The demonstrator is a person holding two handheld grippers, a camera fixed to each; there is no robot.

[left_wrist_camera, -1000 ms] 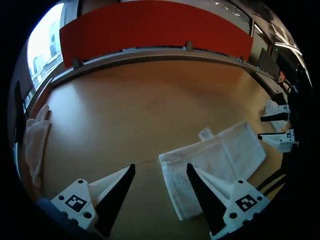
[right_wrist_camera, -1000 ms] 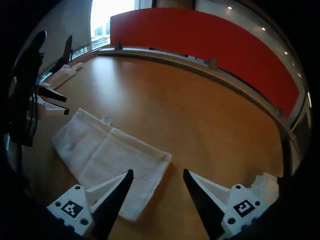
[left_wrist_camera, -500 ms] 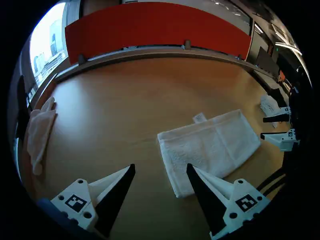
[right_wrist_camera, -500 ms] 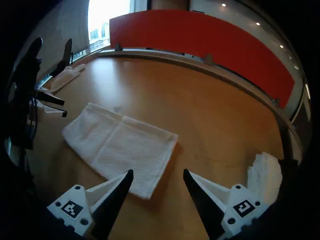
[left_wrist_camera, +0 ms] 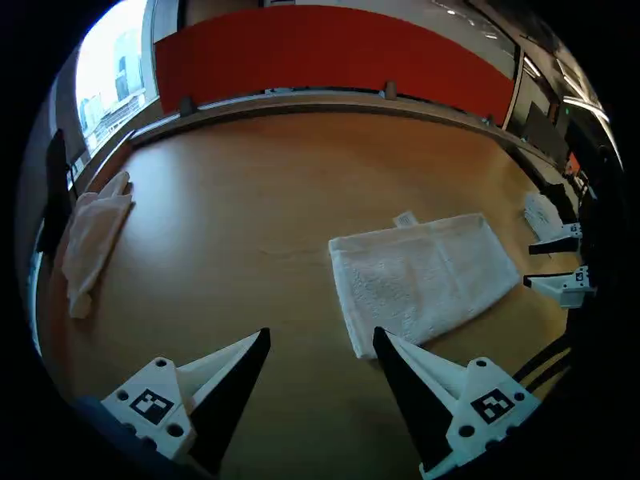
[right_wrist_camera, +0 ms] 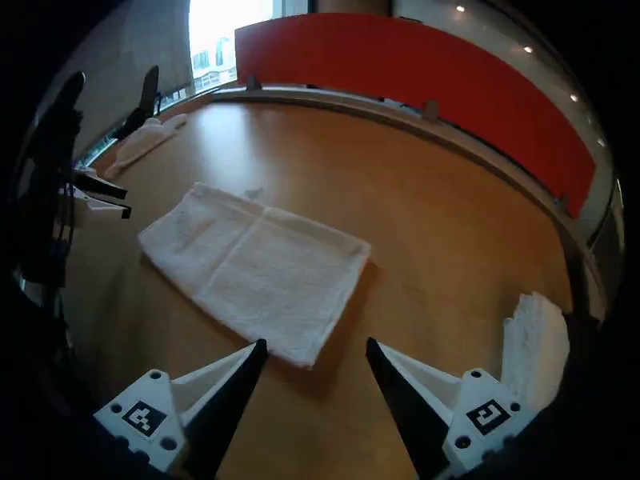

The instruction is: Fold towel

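Note:
A white towel (left_wrist_camera: 420, 272) lies folded into a flat rectangle on the wooden table (left_wrist_camera: 264, 192), its small label (left_wrist_camera: 406, 218) sticking out at the far edge. My left gripper (left_wrist_camera: 320, 332) hovers open just short of the towel's near corner, nothing between its fingers. In the right gripper view the same towel (right_wrist_camera: 256, 268) lies ahead and to the left of my right gripper (right_wrist_camera: 316, 344), which is open and empty above the towel's near corner. Each gripper appears at the other's side: the right gripper (left_wrist_camera: 528, 264) beyond the towel's right end, the left gripper (right_wrist_camera: 126, 203) at its left end.
A crumpled white cloth (left_wrist_camera: 92, 232) lies at the table's left edge. A stack of folded white towels (right_wrist_camera: 534, 344) sits at the right edge. A red panel (left_wrist_camera: 336, 52) stands behind the table's far rim, with a window (left_wrist_camera: 108, 80) at the far left.
Both grippers have drawn back and lifted from the towel, which now lies farther ahead of the fingers. The towel itself stays flat and folded.

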